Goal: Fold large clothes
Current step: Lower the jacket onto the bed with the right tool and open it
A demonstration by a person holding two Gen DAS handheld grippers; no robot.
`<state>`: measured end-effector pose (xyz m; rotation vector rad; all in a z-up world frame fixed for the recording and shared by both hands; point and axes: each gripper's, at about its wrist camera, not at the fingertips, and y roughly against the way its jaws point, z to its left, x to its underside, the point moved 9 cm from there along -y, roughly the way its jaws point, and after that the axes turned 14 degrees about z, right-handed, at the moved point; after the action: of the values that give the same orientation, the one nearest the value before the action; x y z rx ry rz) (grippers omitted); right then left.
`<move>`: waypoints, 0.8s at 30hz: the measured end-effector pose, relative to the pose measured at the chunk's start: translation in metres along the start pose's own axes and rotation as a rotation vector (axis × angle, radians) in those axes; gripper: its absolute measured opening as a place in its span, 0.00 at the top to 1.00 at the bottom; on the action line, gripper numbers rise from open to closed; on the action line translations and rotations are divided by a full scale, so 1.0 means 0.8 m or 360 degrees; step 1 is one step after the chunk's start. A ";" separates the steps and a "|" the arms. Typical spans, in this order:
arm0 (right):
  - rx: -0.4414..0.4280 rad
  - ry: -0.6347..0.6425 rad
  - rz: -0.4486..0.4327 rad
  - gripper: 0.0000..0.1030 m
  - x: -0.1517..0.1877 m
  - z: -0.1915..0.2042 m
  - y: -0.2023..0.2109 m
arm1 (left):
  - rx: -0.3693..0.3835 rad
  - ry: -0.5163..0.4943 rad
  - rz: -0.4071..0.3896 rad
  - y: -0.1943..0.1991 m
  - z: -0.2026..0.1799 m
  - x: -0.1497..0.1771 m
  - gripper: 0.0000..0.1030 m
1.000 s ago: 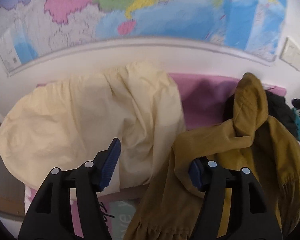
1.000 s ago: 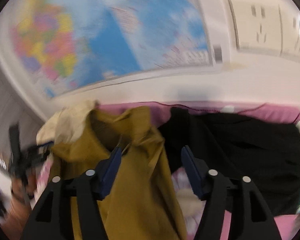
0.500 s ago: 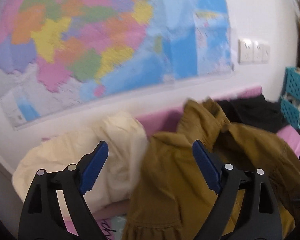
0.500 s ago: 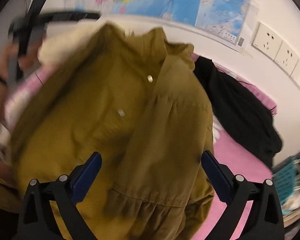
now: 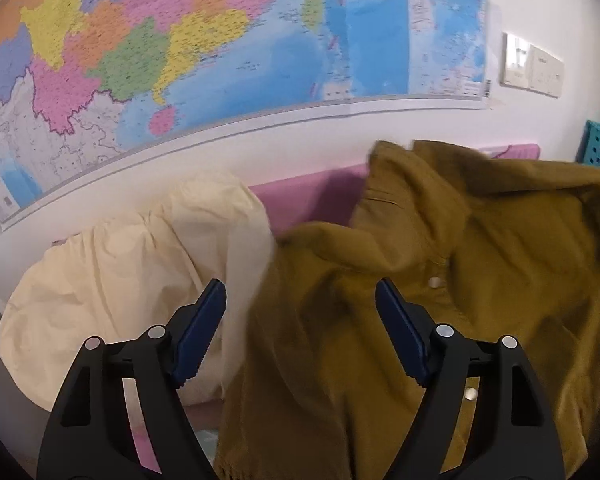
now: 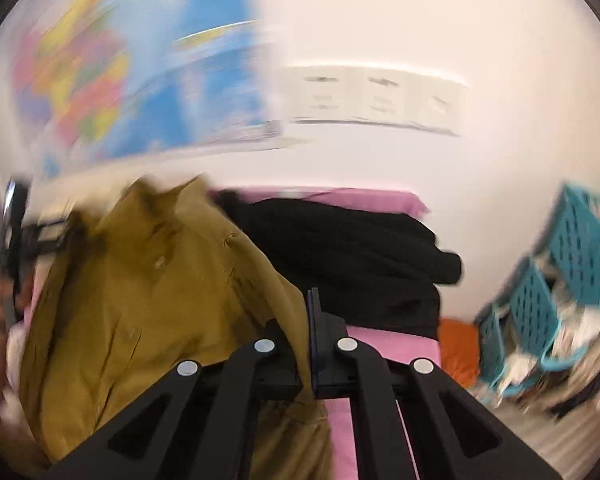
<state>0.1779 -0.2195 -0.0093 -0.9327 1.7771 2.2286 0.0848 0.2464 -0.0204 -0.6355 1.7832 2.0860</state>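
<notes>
Left gripper (image 5: 300,312): jaws wide apart, nothing between them; it hangs above the seam where the two garments meet.
Right gripper (image 6: 309,344): jaws pressed together on an edge of the jacket; the cloth runs between the pads.
Jacket (image 5: 440,300): mustard-brown, with snap buttons, spread loosely over the pink cover, collar toward the wall; in the right view (image 6: 148,292) it hangs left of the clamped edge.
Cream garment (image 5: 140,280): bunched at the left, its right edge touching the jacket.
Black garment (image 6: 340,256): heaped behind the jacket, against the wall.
Pink cover (image 5: 308,200): lies under all three garments.
Map (image 5: 220,40): fixed to the wall above.
Baskets (image 6: 560,280): teal, at the right; view blurred.
</notes>
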 end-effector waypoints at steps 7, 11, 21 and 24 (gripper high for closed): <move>-0.0001 -0.0302 0.0307 0.88 0.029 -0.079 -0.143 | -0.0160 0.0138 0.0164 -0.059 0.036 -0.003 0.29; -0.0023 -0.0453 0.0369 0.60 0.051 -0.097 -0.185 | -0.0111 0.0214 0.0200 -0.064 0.055 0.007 0.29; -0.0100 -0.0242 0.0179 0.17 0.112 -0.073 -0.071 | 0.0045 0.0060 -0.0009 0.027 0.042 0.052 0.23; -0.0159 -0.0154 0.0249 0.17 0.166 -0.046 -0.060 | 0.0130 -0.0014 -0.0071 0.051 0.014 0.063 0.20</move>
<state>0.1085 -0.2742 -0.1255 -0.7116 1.7665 2.4327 0.0192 0.2484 -0.0114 -0.6363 1.8223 1.9729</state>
